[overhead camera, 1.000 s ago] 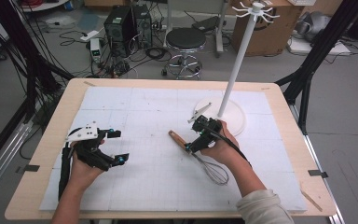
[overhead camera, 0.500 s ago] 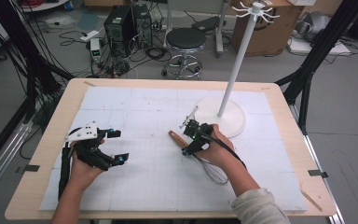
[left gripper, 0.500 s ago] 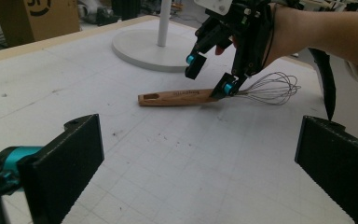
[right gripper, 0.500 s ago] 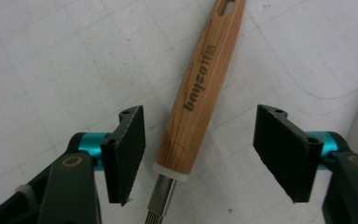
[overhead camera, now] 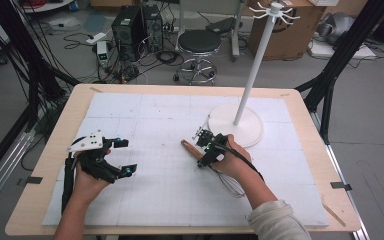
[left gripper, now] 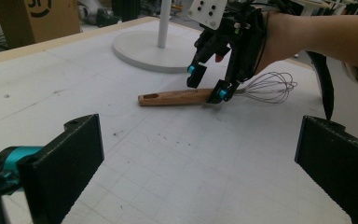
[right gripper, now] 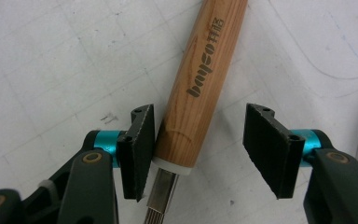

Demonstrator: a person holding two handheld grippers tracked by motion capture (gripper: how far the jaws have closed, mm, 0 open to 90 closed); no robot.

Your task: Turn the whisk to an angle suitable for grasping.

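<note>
Whisk (right gripper: 200,88) handle sits between my right gripper (right gripper: 193,149) jaws, still apart and touching one side, so I should centre it, then squeeze gently; my left gripper (left gripper: 196,163) waits wide open.

One whisk (left gripper: 200,95), one stand (overhead camera: 240,125).

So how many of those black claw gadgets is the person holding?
2. The left gripper sits near the table's left side, jaws wide apart over bare mat. The right gripper is near the middle, open jaws straddling the whisk by the white stand's base.
</note>
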